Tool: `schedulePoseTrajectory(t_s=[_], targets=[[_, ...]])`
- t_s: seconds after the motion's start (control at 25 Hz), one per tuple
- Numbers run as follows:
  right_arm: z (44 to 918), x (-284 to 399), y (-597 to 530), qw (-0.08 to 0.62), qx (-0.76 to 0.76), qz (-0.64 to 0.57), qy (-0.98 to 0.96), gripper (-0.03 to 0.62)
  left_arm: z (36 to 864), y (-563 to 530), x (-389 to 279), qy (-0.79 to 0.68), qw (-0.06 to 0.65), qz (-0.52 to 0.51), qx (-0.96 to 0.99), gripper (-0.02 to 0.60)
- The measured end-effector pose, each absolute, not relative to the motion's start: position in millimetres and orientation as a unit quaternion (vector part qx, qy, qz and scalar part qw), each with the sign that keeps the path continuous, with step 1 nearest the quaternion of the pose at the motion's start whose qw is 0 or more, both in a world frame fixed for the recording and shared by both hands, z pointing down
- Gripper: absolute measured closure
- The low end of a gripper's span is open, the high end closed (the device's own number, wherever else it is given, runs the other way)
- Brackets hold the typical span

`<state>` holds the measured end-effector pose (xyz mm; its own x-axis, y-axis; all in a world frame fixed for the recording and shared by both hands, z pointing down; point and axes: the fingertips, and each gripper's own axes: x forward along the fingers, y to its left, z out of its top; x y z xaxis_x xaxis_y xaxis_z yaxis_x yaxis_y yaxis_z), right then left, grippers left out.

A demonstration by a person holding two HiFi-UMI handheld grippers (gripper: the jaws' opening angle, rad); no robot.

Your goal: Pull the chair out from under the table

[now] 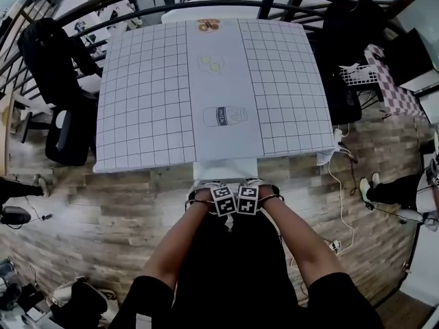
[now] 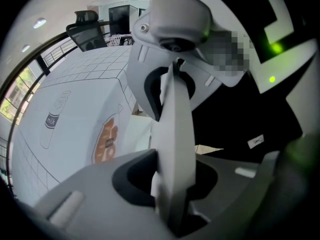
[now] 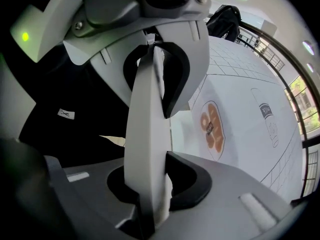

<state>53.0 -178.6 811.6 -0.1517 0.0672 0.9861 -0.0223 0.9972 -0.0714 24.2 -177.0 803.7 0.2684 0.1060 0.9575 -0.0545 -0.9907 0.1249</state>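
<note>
The white chair (image 1: 226, 169) stands at the near edge of the table (image 1: 144, 101), its seat partly under the grid-patterned cloth. In the head view my left gripper (image 1: 224, 199) and right gripper (image 1: 247, 199) sit side by side on top of its backrest, marker cubes up. In the left gripper view the white backrest edge (image 2: 175, 129) runs upright through the notch of my left gripper (image 2: 172, 184), pinched there. In the right gripper view the same white edge (image 3: 147, 134) is pinched in my right gripper (image 3: 150, 184). The right gripper's body (image 2: 172, 19) shows at the top of the left gripper view.
Black office chairs stand at the table's left (image 1: 62, 81) and far right (image 1: 350, 40). A dark curved railing (image 1: 137, 9) runs behind the table. Cables (image 1: 339, 184) lie on the wooden floor at right, near a person's shoes (image 1: 374, 187). A printed milk bottle (image 1: 224, 116) marks the cloth.
</note>
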Motion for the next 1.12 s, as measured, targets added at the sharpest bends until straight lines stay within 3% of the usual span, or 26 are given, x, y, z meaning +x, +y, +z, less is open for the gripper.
schedulePoseTrajectory(t_s=[1.12], targets=[[813,47,-62,0.644,-0.012,0.034,-0.764,0.511,804,-59,17,0.0,0.063,0.607,0.792,0.487]])
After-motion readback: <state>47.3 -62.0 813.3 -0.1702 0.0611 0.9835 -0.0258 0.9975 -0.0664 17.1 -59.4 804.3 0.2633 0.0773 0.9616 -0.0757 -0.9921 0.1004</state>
